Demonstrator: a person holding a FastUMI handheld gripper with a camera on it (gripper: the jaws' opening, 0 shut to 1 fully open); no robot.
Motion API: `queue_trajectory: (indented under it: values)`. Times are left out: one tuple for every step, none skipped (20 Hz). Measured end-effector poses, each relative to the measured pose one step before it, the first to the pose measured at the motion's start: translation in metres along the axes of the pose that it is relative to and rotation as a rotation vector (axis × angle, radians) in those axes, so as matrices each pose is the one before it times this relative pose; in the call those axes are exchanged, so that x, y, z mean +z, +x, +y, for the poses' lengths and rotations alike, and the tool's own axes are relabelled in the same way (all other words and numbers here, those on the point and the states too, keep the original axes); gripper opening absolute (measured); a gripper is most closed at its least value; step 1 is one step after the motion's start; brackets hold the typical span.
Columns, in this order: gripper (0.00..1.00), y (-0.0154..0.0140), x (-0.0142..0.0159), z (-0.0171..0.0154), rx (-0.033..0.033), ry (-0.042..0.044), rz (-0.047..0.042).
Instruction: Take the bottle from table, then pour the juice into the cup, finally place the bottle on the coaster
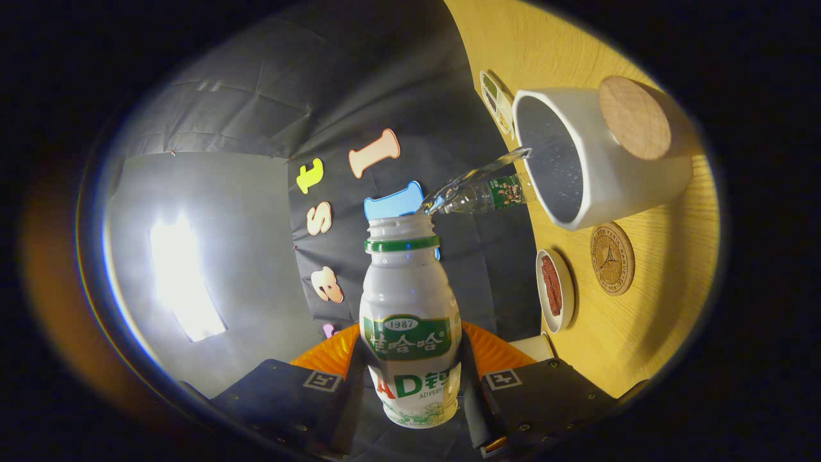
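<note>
I am holding the small white plastic bottle with green label clamped between the gripper fingers at its lower body, tipping juice toward the white ceramic cup at two o'clock on the wooden counter. The bottle seems light, smooth, slightly squashy; a mid-body hold suits it. The round cork coaster is lying just beside the cup.

Tabletop: wood-grain surface. Standing on it: a white cup; just beside the cup, a round cork coaster; next to the coaster, a small white dish with reddish contents; beyond the cup, a small tray.
</note>
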State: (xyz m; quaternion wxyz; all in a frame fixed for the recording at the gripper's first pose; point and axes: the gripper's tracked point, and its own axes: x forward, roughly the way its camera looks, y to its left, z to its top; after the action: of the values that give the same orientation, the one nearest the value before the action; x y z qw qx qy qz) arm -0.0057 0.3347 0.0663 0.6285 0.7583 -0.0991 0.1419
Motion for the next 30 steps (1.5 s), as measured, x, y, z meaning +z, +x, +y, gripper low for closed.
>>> queue_trajectory:
  values:
    - [0.66,-0.00004,0.00012,0.00038,0.00242,0.0028,-0.00043]
    - [0.66,0.00093,-0.00149,0.00038,0.00019,0.00175,-0.00023]
    - [0.66,-0.00035,0.00028,-0.00028,0.00022,0.00147,-0.00016]
    - [0.66,0.00141,0.00076,-0.00009,0.00139,0.00255,0.00008]
    - [0.66,0.00039,-0.00023,-0.001,0.00264,0.00315,-0.00051]
    - [0.66,-0.00086,0.00045,0.00043,0.00292,0.00263,-0.00104]
    - [0.66,0.00017,0.00037,0.00009,0.00061,0.00372,-0.00042]
    - [0.66,-0.00124,0.00045,0.00015,0.00262,0.00243,-0.00037]
    - [0.66,-0.00047,-0.00007,-0.00005,-0.00006,0.00207,0.00029]
    - [0.66,0.00105,-0.00022,-0.00039,0.00172,0.00165,-0.00058]
    - [0.66,-0.00088,0.00025,0.00031,0.00041,0.00294,-0.00217]
    - [0.66,-0.00096,-0.00082,-0.00071,0.00024,0.00431,-0.00159]
    - [0.66,-0.00064,-0.00059,-0.00033,0.00202,0.00386,-0.00094]
    - [0.66,-0.00061,0.00019,0.00125,0.00101,0.00307,0.00009]
    - [0.66,0.00031,-0.00065,-0.00065,0.001,0.00097,0.00015]
    - [0.66,0.00118,0.0007,-0.00041,-0.00044,0.00136,0.00061]
    - [0.66,0.00013,-0.00021,0.00006,0.00219,0.00099,-0.00021]
    - [0.66,0.00003,0.00014,0.00032,-0.00004,0.00186,0.00059]
    - [0.66,-0.00007,0.0002,0.00031,0.00102,0.00148,-0.00054]
    - [0.66,-0.00029,0.00011,0.00114,0.00048,0.00226,-0.00072]
    - [0.66,0.00057,0.00004,-0.00041,0.00183,0.00296,-0.00212]
    - [0.66,-0.00011,-0.00055,0.00032,0.00113,0.00264,-0.00081]
    - [0.66,-0.00035,-0.00024,0.00028,0.00105,0.00307,-0.00038]
    - [0.66,0.00022,0.0005,-0.00013,0.00009,0.00184,-0.00023]
    - [0.66,-0.00018,-0.00046,0.00003,0.00034,0.00057,0.00014]
    - [0.66,0.00055,-0.00091,0.00017,-0.00048,0.00083,0.00099]
    - [0.66,-0.00019,0.00095,0.00061,0.00111,0.00114,-0.00023]
    - [0.66,-0.00016,0.00005,-0.00039,-0.00031,0.0021,0.00017]
    - [0.66,-0.00007,0.00064,-0.00025,0.00057,0.0026,-0.00334]
    - [0.66,-0.00031,-0.00014,0.00028,-0.00014,0.00359,-0.00061]
